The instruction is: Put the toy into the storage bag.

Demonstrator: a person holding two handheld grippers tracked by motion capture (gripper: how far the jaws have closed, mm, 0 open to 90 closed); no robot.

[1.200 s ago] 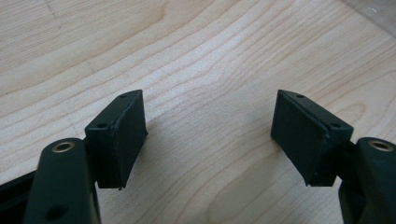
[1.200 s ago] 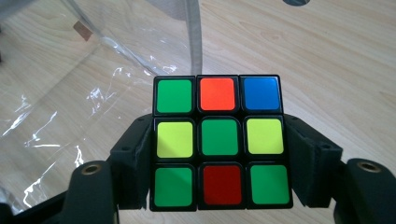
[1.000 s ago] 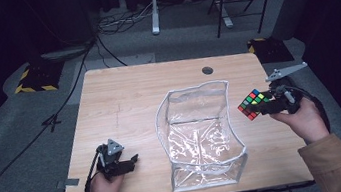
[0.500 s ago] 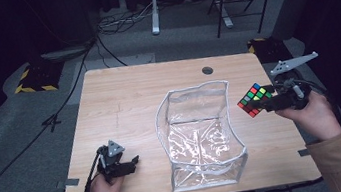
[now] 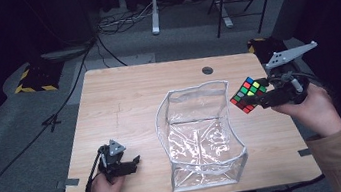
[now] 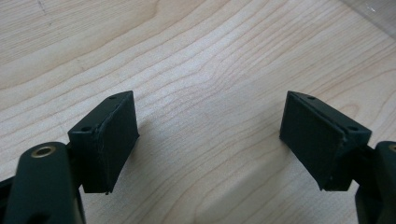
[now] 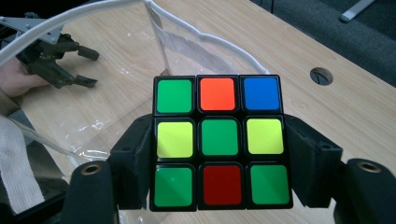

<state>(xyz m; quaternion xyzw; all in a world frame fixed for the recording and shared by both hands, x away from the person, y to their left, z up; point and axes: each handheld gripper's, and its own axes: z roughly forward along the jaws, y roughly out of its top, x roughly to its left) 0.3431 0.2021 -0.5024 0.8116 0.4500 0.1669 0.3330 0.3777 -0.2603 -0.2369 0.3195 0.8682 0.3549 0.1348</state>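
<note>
Right gripper (image 5: 259, 101), 3 o'clock: clamping multicoloured puzzle cube (image 5: 248, 94) beside clear plastic zip pouch (image 5: 199, 137). Left gripper (image 5: 130, 163), 7 o'clock: jaws spread, nothing held, on light wooden table (image 5: 123, 97).

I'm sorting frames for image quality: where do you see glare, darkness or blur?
High view: surroundings very dark, lit table, bright glare on the clear bag. Left gripper view: wood grain sharp, soft shadows beside the left tool. Right gripper view: cube sharp and vivid in the right tool, background softer.

No words, numbers or brands can be read anywhere. The cube (image 7: 219, 141) bears only plain coloured squares.
</note>
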